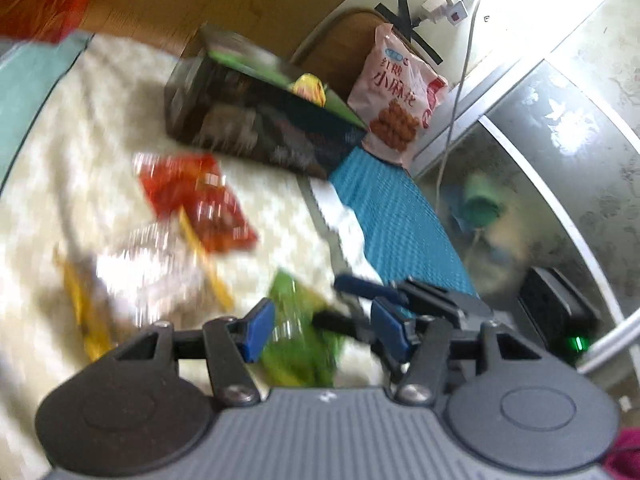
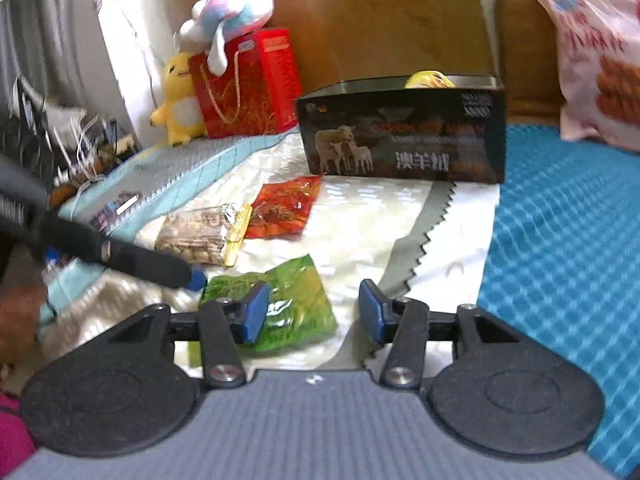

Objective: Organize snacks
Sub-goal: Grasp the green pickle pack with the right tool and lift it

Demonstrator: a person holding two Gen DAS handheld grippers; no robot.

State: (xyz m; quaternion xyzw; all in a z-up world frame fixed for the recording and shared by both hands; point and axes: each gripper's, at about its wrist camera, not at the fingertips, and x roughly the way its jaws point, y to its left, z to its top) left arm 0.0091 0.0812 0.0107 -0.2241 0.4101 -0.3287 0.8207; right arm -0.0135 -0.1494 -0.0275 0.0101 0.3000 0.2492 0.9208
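A green snack packet [image 2: 288,304] lies on the cream bedspread, partly between the open fingers of my right gripper [image 2: 314,314]. In the left wrist view the green packet [image 1: 300,340] lies under my open left gripper [image 1: 322,330], whose tip [image 2: 196,278] shows beside the packet. A red packet [image 2: 286,210] and a clear nut packet [image 2: 200,234] with a yellow edge lie further off; they also show, blurred, in the left wrist view: the red packet [image 1: 200,200], the nut packet [image 1: 140,264]. A dark open box [image 2: 404,132] with a yellow item inside stands behind them, the box [image 1: 260,120] seen in both views.
A large pink snack bag [image 2: 600,64] leans on the wooden headboard beside a blue mat [image 2: 560,240]. A red gift bag [image 2: 248,84] and plush toys [image 2: 180,100] stand at the back left. A power strip [image 1: 448,8] with cables hangs on the wall.
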